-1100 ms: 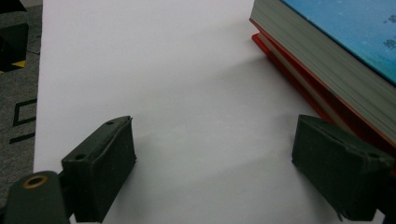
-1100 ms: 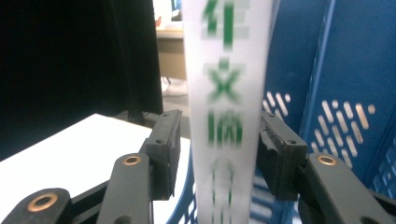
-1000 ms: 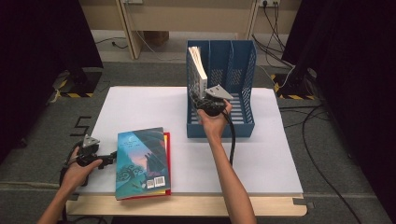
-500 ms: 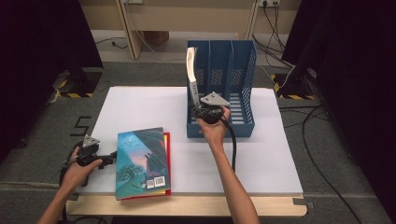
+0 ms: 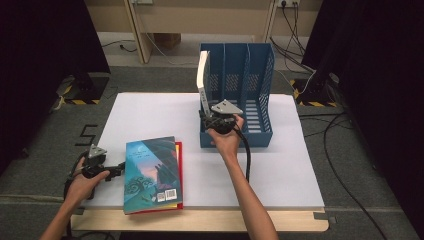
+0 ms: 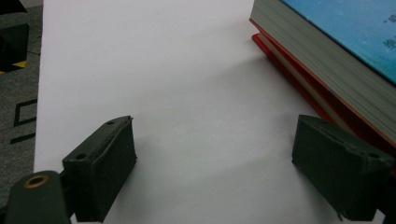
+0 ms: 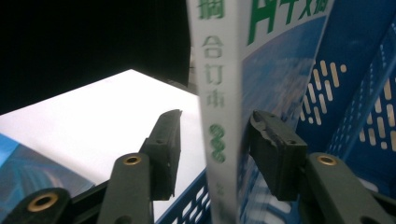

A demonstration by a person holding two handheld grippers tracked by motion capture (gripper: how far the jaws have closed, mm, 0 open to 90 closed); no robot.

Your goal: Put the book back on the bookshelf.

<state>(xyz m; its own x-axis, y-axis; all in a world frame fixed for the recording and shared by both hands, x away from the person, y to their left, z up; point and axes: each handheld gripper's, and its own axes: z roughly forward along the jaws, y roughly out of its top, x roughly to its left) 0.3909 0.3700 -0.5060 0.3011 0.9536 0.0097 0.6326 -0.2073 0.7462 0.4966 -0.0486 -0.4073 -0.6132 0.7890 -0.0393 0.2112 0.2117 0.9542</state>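
Standing a stiff, slim book [image 7: 219, 107] in the rack [image 5: 260, 125], we note right gripper [image 7: 212, 140] jaws straddling its spine, left pad off; left gripper [image 6: 224, 163] open.

grey carpet floor [image 5: 45, 145], black curtains [image 5: 40, 40] either side, white-topped table [image 5: 280, 165].

My two grippers, left [image 5: 119, 168] and right [image 5: 209, 116], are black, each topped with a grey plate. The book [image 7: 219, 107] between my right jaws has a white spine with green characters and a blue-and-white cover with green lettering. The file rack [image 5: 260, 90] is blue, its walls punched with rows of slots. On the white table [image 5: 280, 165] lies a book [image 5: 150, 172] with a teal-blue illustrated cover and a white barcode patch, on top of a red book [image 6: 285, 70]. The floor [image 5: 40, 130] is grey carpet with black-and-yellow striped tape
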